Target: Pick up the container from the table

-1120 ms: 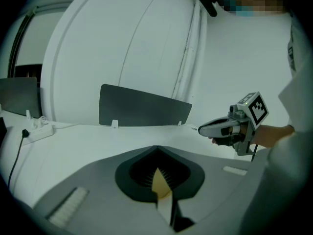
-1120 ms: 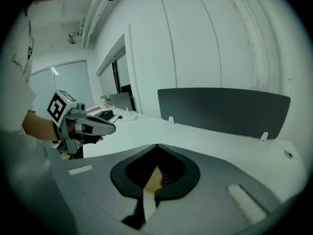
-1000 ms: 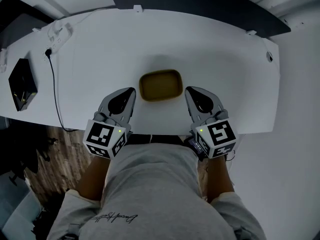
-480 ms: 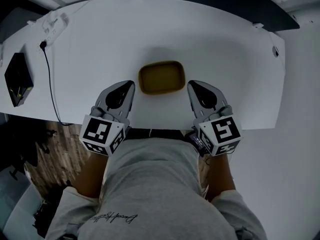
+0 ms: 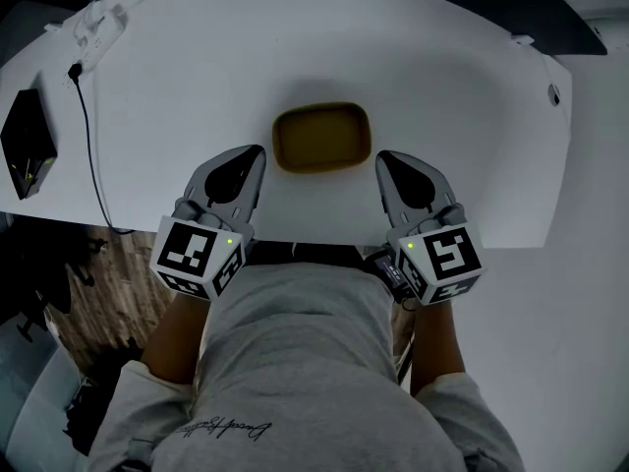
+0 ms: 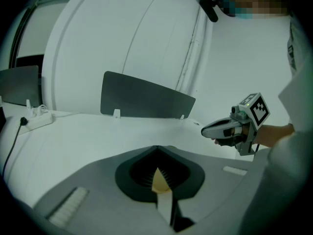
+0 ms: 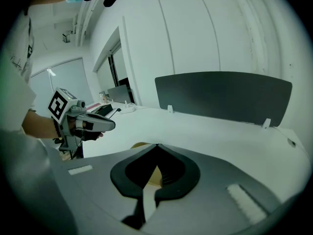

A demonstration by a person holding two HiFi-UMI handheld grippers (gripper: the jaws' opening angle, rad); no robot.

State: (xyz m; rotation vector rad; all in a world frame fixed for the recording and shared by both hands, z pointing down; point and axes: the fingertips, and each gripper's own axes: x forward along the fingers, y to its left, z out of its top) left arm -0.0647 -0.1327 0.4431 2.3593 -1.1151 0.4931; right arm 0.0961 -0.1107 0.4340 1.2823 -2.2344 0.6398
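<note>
- The container (image 5: 321,138) sits on the white table (image 5: 442,87) just above the middle of the head view, in the gap between the two gripper tips and slightly above them in the frame.
- Its long axis runs left to right across the frame, so each short end faces one gripper.
- The left gripper (image 5: 257,155) points up the frame just beside the container's lower left corner, close to it but not touching.
- The right gripper (image 5: 384,157) mirrors it just beside the lower right corner, also clear of the rim.
- Neither tip looks clearly nearer; the gaps on the two sides look about equal.
- Both pairs of jaws are clenched together with nothing between them. Each gripper view shows the tips meeting in a point, with only a yellowish sliver of the container visible behind.
- As I read it, a grasp would need the jaws to part first and then come in over a rim or a short end.
- The container looks like a shallow rectangular tray with rounded corners, dull mustard-brown, with a low raised rim and apparently nothing in it.
- A soft shadow surrounds it on the tabletop.
- Well apart, at the left edge of the head view, lie a black box (image 5: 24,151) and a cable (image 5: 86,155).
</note>
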